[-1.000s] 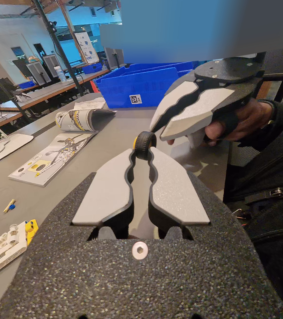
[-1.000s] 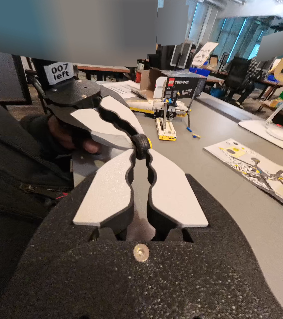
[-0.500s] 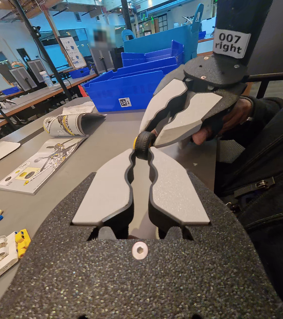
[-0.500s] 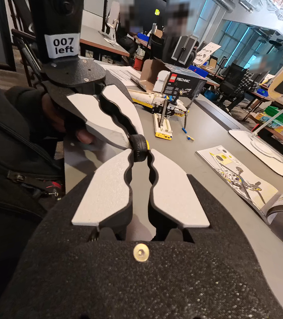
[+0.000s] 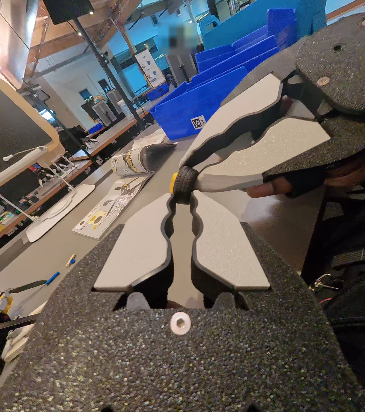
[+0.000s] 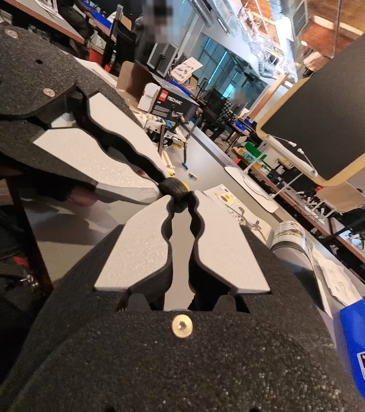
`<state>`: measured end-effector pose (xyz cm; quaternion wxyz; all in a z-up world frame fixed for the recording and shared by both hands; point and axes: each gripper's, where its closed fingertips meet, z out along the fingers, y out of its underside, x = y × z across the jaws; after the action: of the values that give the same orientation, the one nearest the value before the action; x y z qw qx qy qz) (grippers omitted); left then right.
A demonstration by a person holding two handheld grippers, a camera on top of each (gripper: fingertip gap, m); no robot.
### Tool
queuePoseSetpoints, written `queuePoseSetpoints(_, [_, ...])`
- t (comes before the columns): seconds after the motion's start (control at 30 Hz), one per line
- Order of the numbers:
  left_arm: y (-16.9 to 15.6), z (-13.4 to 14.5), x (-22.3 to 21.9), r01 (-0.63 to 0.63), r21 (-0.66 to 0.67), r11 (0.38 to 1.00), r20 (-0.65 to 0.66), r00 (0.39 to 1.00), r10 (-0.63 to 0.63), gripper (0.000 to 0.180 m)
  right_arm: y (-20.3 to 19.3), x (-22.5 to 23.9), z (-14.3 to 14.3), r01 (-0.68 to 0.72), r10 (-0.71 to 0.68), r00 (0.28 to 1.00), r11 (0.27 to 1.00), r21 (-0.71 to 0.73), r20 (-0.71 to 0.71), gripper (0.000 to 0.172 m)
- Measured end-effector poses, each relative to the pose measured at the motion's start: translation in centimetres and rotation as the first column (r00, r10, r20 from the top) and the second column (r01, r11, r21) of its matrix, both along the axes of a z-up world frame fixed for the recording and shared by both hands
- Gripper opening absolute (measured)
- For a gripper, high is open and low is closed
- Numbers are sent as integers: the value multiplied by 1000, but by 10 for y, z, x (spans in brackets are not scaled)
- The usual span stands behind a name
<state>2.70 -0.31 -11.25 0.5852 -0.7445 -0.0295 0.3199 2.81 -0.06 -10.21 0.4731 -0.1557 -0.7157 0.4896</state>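
A small black toy wheel with a yellow hub [image 5: 183, 182] is held in the air above the grey table [image 5: 154, 182]. My left gripper [image 5: 182, 197] is shut on its lower part, one fingertip on each side. My right gripper [image 5: 189, 172] reaches in from the upper right and is shut on the same wheel from above. In the right wrist view the wheel [image 6: 174, 188] sits between my right gripper's tips [image 6: 180, 196], and the left gripper [image 6: 160, 186] pinches it from the upper left. A gloved hand [image 5: 273, 185] holds the right gripper.
An open instruction booklet [image 5: 110, 207] with a curled page [image 5: 137, 162] lies on the table, with blue bins [image 5: 190, 111] behind. Small loose pieces [image 5: 71, 263] lie at the left. A brick model [image 6: 172, 133] and a dark box [image 6: 172, 102] stand farther off. A lamp base [image 6: 252, 187] is to the right. My two grippers' fingertips are within a few centimetres of each other.
Both grippers have rolled and tilted together while keeping the wheel between them. The right gripper's fingertips opened slightly, then closed onto the wheel.
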Motion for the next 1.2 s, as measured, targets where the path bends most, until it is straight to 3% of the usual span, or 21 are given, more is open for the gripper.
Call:
queuePoseSetpoints(0.43, [2,-4,4,22,-50,998,-46,999,-24,11,1,0,-2,21,-21,1000,999,-25,19,9])
queuePoseSetpoints(0.53, [-3,-10,5,94,-122,988,-30,995,-98,13,-1,1,-14,-49,49,999,993,104,1,14])
queuePoseSetpoints(0.67, [-2,-23,9,150,-190,970,23,989,-149,13,-1,5,-28,-122,142,989,933,340,-37,16])
queuePoseSetpoints(0.83, [5,-34,21,216,-254,943,58,976,-208,12,-6,13,-50,-212,218,975,850,482,44,19])
queuePoseSetpoints(0.87, [5,-38,18,185,-293,938,35,982,-183,12,-4,10,-53,-174,182,983,847,503,34,19])
queuePoseSetpoints(0.97, [5,-41,6,134,-258,957,121,987,-106,12,-1,-1,-54,-76,76,997,885,460,18,18])
queuePoseSetpoints(1.2, [7,-35,6,108,-228,968,73,993,-94,13,3,1,-49,-100,86,995,934,342,56,19])
